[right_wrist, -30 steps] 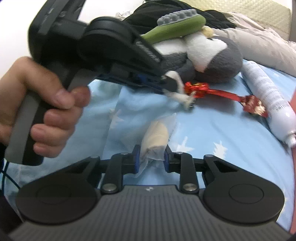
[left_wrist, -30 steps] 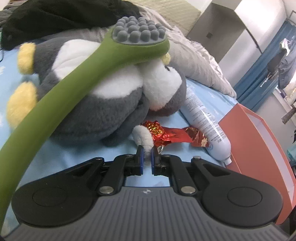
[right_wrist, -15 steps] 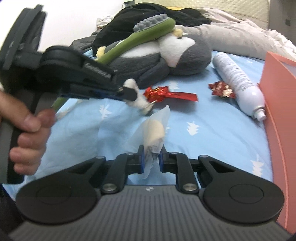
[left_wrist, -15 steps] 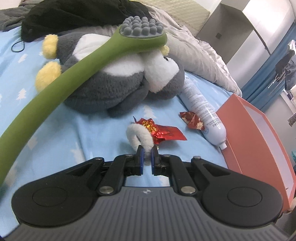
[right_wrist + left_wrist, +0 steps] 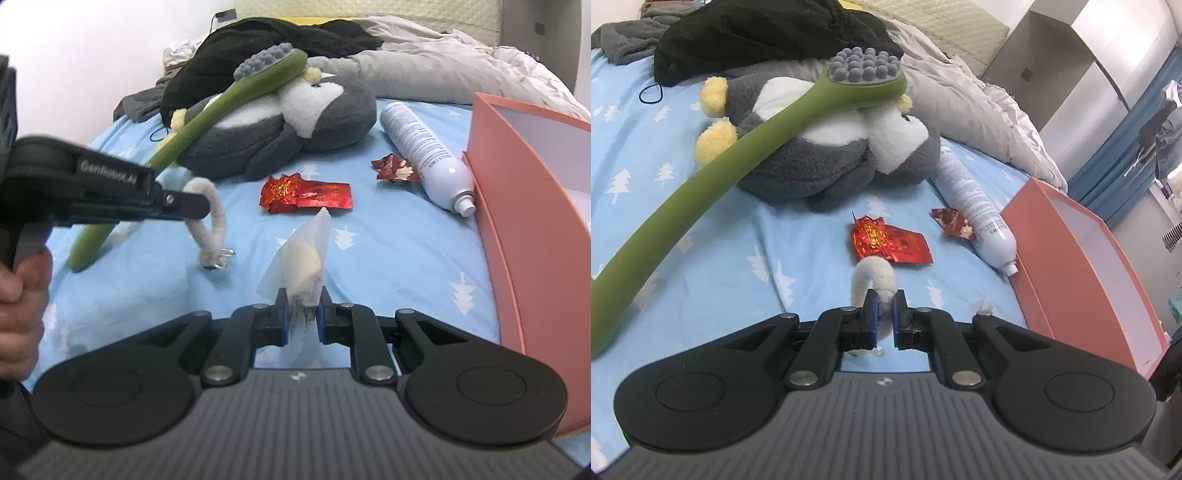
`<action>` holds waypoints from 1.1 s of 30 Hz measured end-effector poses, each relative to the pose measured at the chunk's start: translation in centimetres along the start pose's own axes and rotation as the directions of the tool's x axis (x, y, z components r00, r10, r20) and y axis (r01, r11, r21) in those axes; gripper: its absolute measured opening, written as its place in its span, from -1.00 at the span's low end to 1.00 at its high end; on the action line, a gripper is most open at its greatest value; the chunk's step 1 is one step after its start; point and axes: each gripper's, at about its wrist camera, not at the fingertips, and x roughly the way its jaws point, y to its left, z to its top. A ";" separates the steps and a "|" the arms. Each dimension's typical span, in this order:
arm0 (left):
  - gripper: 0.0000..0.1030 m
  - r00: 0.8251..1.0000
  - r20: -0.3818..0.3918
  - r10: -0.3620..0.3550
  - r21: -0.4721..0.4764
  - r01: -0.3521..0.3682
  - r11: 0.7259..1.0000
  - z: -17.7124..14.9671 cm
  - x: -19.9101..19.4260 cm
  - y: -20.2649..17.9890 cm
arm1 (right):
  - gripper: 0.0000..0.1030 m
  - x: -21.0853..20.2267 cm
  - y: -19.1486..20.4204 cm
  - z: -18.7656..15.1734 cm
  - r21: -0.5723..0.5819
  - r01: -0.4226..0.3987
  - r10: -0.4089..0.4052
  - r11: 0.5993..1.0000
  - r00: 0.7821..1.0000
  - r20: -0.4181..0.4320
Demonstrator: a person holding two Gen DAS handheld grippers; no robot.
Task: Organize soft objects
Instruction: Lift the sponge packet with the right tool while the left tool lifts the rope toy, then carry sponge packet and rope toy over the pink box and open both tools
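My left gripper (image 5: pixel 884 308) is shut on a white fuzzy keychain loop (image 5: pixel 874 277), lifted off the blue sheet; from the right wrist view that loop (image 5: pixel 214 218) hangs from the left gripper (image 5: pixel 199 206) with a metal ring at its end. My right gripper (image 5: pixel 301 312) is shut on a cream soft item in a clear wrapper (image 5: pixel 301 258), also held above the bed. A grey and white penguin plush (image 5: pixel 827 147) lies further back, with a green long-handled massager (image 5: pixel 738 155) across it.
An orange open box (image 5: pixel 1082 258) stands at the right, also seen as the box (image 5: pixel 532 206). A white spray can (image 5: pixel 975 206), a red foil wrapper (image 5: pixel 890 243) and a smaller one (image 5: pixel 951 221) lie on the sheet. Black clothing (image 5: pixel 757 33) and a grey duvet (image 5: pixel 960 96) sit behind.
Both grippers have pulled back and risen with their items. The right jaws closed tighter on the wrapped item. The keychain loop came away from the plush and the red wrapper.
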 end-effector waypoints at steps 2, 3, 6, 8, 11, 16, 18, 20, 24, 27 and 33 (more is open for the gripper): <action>-0.83 1.000 -0.003 0.001 0.008 -0.001 1.000 -0.4 -0.7 -0.4 | -0.67 -0.7 -0.1 -0.1 0.013 0.001 -0.001 1.000 1.000 0.008; -0.83 1.000 -0.005 0.004 0.011 -0.004 1.000 -0.5 -1.0 -0.5 | -0.67 -1.0 -0.1 -0.1 0.023 0.003 -0.003 1.000 1.000 0.010; -0.83 1.000 0.000 0.014 0.018 -0.014 1.000 -1.1 -2.2 -1.0 | -0.67 -1.9 -0.1 -0.1 0.045 0.006 -0.007 0.999 1.000 0.007; -0.82 1.000 0.000 0.021 0.014 -0.021 1.000 -1.5 -2.8 -1.3 | -0.67 -2.5 0.0 -0.3 0.042 0.015 -0.015 0.999 1.000 0.006; -0.83 1.000 0.005 0.030 0.017 -0.030 0.999 -2.0 -3.9 -1.6 | -0.67 -3.5 0.0 -0.4 0.053 0.015 -0.015 0.998 1.000 0.002; -0.83 1.000 0.002 0.028 0.022 -0.028 0.999 -2.9 -5.4 -2.5 | -0.67 -5.4 0.0 -0.7 0.065 0.020 -0.021 0.998 1.000 0.007; -0.82 1.000 -0.002 0.025 0.031 -0.025 0.999 -3.3 -6.0 -3.0 | -0.67 -6.1 0.0 -0.8 0.069 0.024 -0.025 0.997 1.000 0.011; -0.83 1.000 -0.007 0.019 0.038 -0.019 0.999 -3.5 -6.4 -3.5 | -0.67 -6.8 0.0 -0.8 0.072 0.029 -0.030 0.997 0.999 0.016; -0.82 1.000 -0.010 0.014 0.079 -0.013 0.997 -4.2 -7.2 -4.8 | -0.67 -8.3 -0.1 -1.0 0.090 0.052 -0.055 0.995 0.998 0.028; -0.82 1.000 -0.020 -0.001 0.076 0.002 0.997 -4.6 -7.8 -5.3 | -0.67 -9.1 -0.3 -1.4 0.120 0.048 -0.052 0.992 0.998 0.031; -0.82 0.999 -0.023 -0.025 0.129 0.027 0.991 -4.6 -8.9 -7.2 | -0.67 -11.0 -0.4 -1.6 0.126 0.081 -0.088 0.989 0.995 0.049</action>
